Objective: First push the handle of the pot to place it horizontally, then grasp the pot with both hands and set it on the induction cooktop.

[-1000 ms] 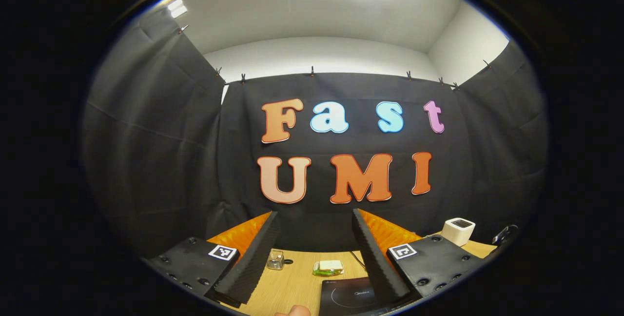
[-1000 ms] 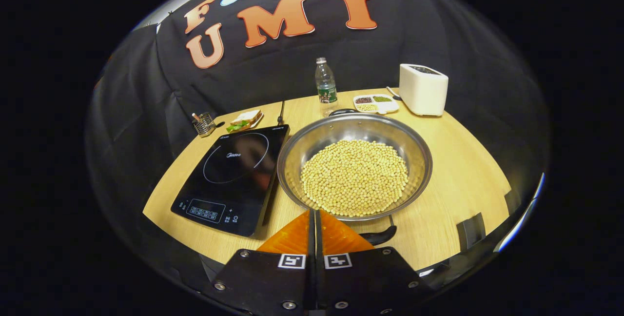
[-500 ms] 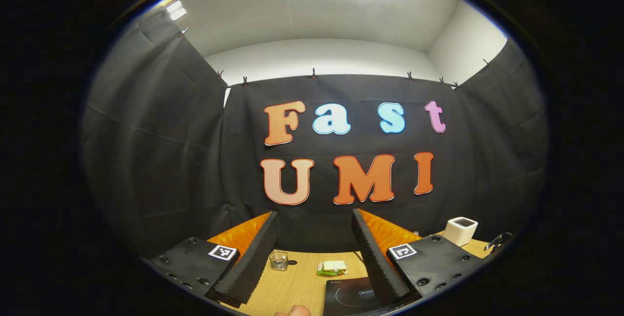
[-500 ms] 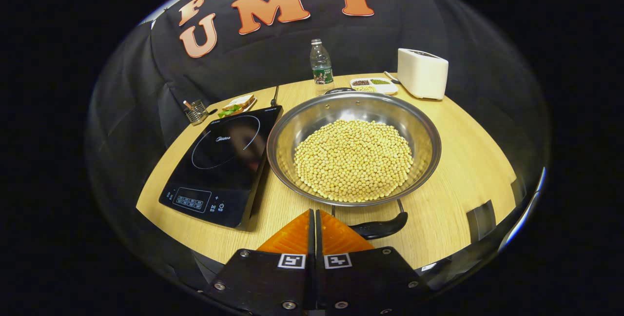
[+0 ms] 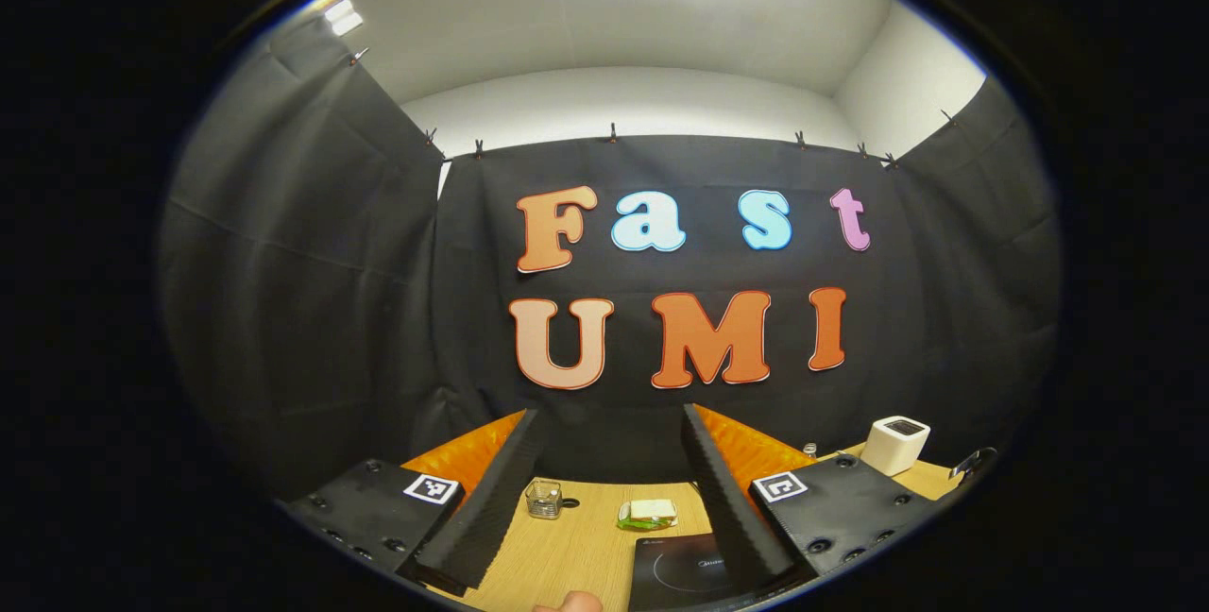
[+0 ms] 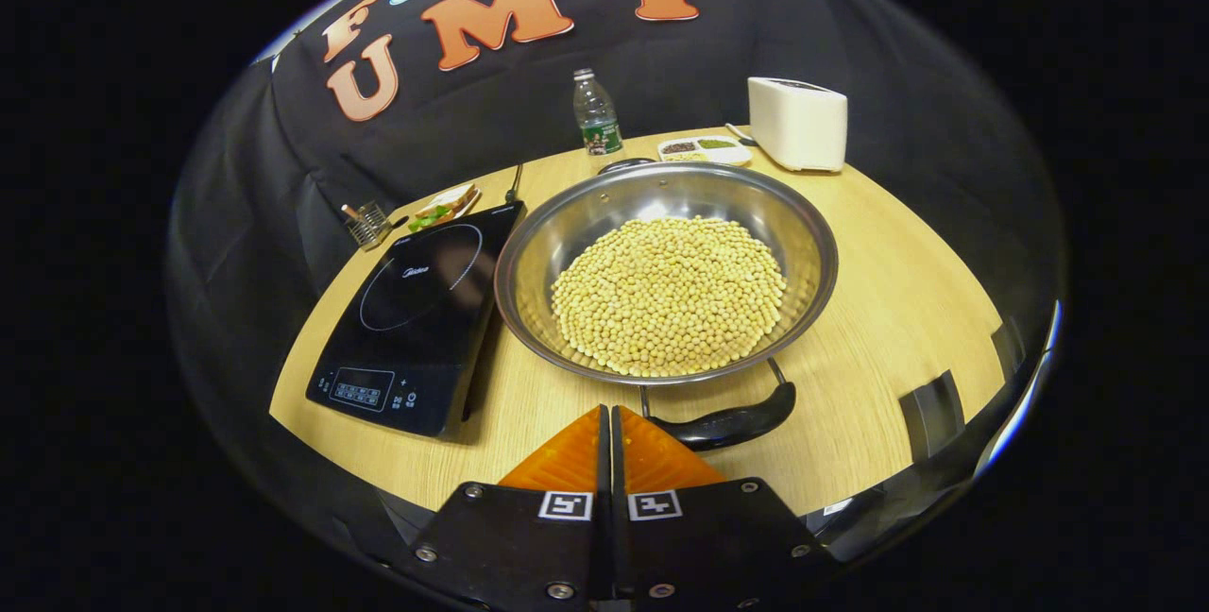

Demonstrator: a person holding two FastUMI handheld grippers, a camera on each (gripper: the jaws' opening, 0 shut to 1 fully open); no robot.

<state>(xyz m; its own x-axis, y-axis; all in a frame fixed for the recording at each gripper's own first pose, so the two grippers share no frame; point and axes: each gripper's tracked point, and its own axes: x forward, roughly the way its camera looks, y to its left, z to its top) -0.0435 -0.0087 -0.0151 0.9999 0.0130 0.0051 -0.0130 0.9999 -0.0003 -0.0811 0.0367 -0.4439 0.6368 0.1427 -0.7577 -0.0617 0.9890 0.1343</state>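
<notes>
A wide steel pot [image 6: 812,244] full of pale beans stands on the wooden table [image 6: 897,329] in the right gripper view. Its near black handle [image 6: 727,423] points toward me; a far handle [image 6: 623,163] peeks over the back rim. The black induction cooktop [image 6: 416,310] lies just left of the pot. My right gripper [image 6: 605,418] is shut, empty, its tips just left of the near handle. My left gripper [image 5: 604,423] is open, held high and aimed at the booth wall, with the cooktop's corner [image 5: 675,569] below it.
At the table's back stand a water bottle [image 6: 595,116], a divided snack tray [image 6: 704,151] and a white appliance [image 6: 798,121]. A sandwich plate [image 6: 439,208] and a small wire holder [image 6: 364,225] sit behind the cooktop. A fingertip [image 5: 567,603] shows at the left gripper view's bottom.
The right gripper has pulled back and drifted rightward, so the pot's near handle now shows in full beside its tips. The left gripper has barely shifted.
</notes>
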